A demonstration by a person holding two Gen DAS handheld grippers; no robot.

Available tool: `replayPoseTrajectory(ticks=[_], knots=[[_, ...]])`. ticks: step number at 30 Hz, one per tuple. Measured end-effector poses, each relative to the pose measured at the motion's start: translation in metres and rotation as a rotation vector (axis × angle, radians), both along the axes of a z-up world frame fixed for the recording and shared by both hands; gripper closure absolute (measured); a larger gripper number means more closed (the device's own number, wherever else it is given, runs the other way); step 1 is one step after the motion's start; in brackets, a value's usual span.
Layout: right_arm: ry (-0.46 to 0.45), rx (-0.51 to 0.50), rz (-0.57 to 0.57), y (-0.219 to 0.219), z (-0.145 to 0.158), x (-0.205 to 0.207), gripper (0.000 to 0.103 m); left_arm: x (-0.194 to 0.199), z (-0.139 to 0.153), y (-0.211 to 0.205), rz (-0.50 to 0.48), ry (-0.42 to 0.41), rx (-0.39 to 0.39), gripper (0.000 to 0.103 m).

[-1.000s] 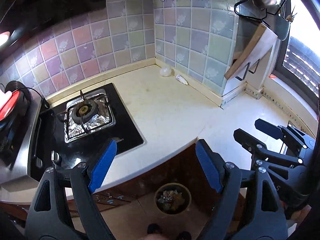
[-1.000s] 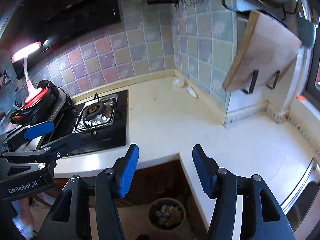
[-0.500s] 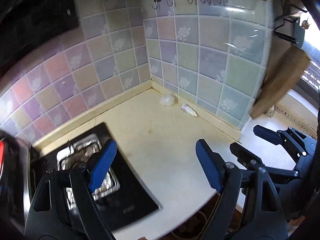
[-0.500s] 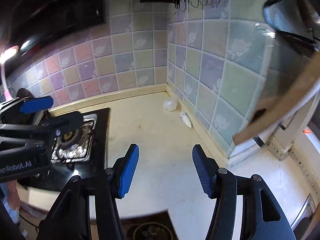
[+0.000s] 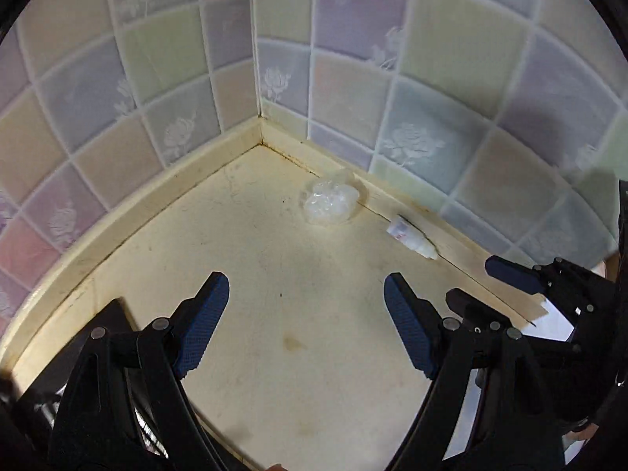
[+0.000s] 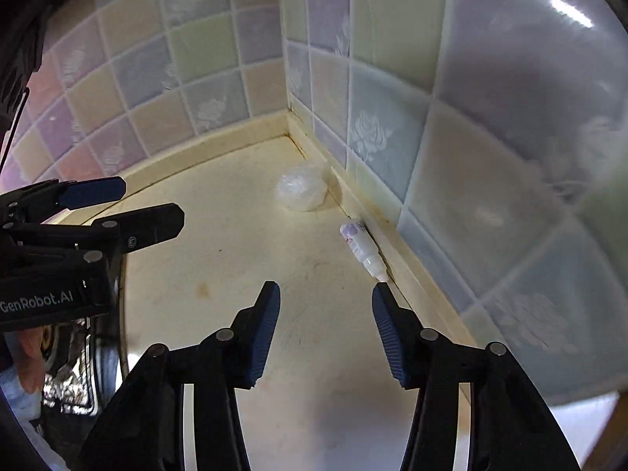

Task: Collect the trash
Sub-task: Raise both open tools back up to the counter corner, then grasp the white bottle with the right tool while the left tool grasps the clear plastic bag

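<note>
A crumpled clear plastic wad [image 5: 329,202] lies on the cream counter near the tiled corner; it also shows in the right wrist view [image 6: 301,192]. A small white dropper bottle [image 5: 412,236] lies along the right wall's base, also in the right wrist view [image 6: 363,247]. My left gripper [image 5: 306,322] is open and empty, short of the wad. My right gripper [image 6: 325,314] is open and empty; its right fingertip [image 6: 382,298] is close to the bottle's nozzle.
Tiled walls meet in a corner [image 5: 260,133] behind the trash. A raised cream ledge [image 6: 392,235] runs along the wall base. The stove edge with foil [image 6: 74,384] is at the lower left of the right wrist view.
Both grippers have moved forward from the counter's front edge towards the corner. The wad and bottle are now much closer. The floor bin has left both views.
</note>
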State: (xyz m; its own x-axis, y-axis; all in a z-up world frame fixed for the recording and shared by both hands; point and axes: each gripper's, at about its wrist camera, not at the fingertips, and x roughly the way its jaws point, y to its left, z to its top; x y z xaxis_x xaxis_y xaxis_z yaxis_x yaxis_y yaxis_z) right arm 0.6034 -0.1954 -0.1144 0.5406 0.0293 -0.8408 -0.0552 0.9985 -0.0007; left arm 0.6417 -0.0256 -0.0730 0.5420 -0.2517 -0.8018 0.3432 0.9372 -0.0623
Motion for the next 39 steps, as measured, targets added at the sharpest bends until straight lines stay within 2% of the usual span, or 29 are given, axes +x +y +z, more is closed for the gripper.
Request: replayPoseTrajectory(ticks=[4, 10, 13, 20, 24, 31, 36, 39], knots=[[0.035, -0.011, -0.010, -0.003, -0.035, 0.045, 0.053, 0.037, -0.028, 0.012, 0.004, 0.037, -0.028, 0.024], [0.063, -0.020, -0.029, -0.007, -0.068, 0.078, 0.055, 0.067, -0.052, 0.023, 0.011, 0.064, -0.040, 0.024], [0.066, -0.032, -0.035, -0.010, -0.078, 0.081, 0.055, 0.074, -0.057, 0.023, 0.009, 0.069, -0.039, 0.024], [0.069, -0.039, -0.034, -0.009, -0.089, 0.091, 0.055, 0.085, -0.065, 0.011, -0.003, 0.078, -0.022, 0.024], [0.079, -0.028, -0.030, -0.010, -0.093, 0.096, 0.060, 0.089, -0.066, 0.004, -0.009, 0.078, -0.011, 0.024], [0.089, -0.021, -0.025, -0.010, -0.107, 0.105, 0.062, 0.104, -0.075, -0.006, -0.025, 0.079, -0.004, 0.024], [0.087, 0.004, -0.042, -0.019, -0.112, 0.108, 0.076, 0.119, -0.082, -0.014, -0.036, 0.095, -0.019, 0.024], [0.087, 0.026, -0.048, -0.020, -0.111, 0.109, 0.078, 0.127, -0.088, -0.020, -0.055, 0.124, -0.035, 0.024]])
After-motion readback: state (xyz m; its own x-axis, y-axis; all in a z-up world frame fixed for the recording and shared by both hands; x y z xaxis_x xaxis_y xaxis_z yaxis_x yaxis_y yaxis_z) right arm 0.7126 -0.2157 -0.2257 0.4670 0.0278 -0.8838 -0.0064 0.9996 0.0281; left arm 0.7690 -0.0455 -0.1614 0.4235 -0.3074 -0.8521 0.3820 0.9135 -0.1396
